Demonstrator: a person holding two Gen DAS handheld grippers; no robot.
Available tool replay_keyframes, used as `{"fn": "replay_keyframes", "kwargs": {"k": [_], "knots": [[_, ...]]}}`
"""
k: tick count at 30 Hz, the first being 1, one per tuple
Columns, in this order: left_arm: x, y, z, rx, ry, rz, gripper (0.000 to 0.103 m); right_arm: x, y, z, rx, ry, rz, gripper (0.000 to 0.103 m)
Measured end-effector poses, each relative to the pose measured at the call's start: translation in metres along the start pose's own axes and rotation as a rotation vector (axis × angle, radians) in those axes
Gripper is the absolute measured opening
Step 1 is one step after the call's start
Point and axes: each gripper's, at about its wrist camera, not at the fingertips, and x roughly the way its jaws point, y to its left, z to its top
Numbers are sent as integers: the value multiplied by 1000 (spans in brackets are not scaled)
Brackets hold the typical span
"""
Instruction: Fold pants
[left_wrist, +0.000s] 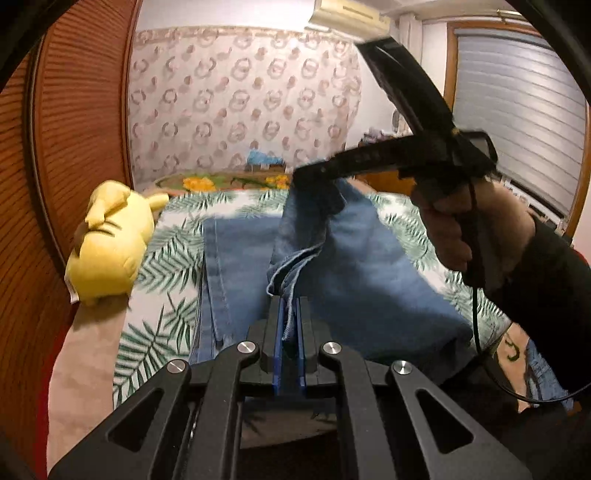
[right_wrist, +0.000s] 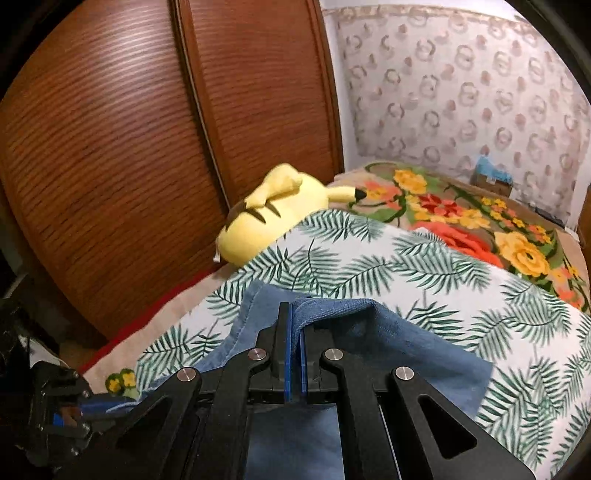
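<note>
Blue denim pants (left_wrist: 240, 258) lie on a palm-leaf sheet (left_wrist: 162, 258) on the bed. My left gripper (left_wrist: 290, 314) is shut on a frayed hem of the pants and holds it lifted. In the left wrist view my right gripper (left_wrist: 314, 173), held in a hand, pinches another part of the denim higher up, so the cloth hangs between the two. In the right wrist view my right gripper (right_wrist: 295, 317) is shut on a fold of the pants (right_wrist: 388, 332) above the palm-leaf sheet (right_wrist: 406, 266).
A yellow plush toy (left_wrist: 107, 243) lies at the bed's left edge against the brown slatted wardrobe doors (right_wrist: 110, 147); it also shows in the right wrist view (right_wrist: 273, 210). A floral blanket (right_wrist: 461, 214) covers the far end of the bed. A window with blinds (left_wrist: 517, 122) is at right.
</note>
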Motion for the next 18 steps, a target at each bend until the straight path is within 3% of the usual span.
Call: {"fn": "replay_keyframes", "kwargs": {"k": [7, 13, 18], "knots": [[17, 6, -16, -27, 65, 7, 8, 38, 4, -2, -9, 67, -9, 3], [21, 7, -18, -30, 88, 3, 8, 38, 9, -1, -10, 72, -10, 3], [20, 6, -18, -21, 90, 7, 8, 24, 14, -5, -25, 55, 0, 15]]}}
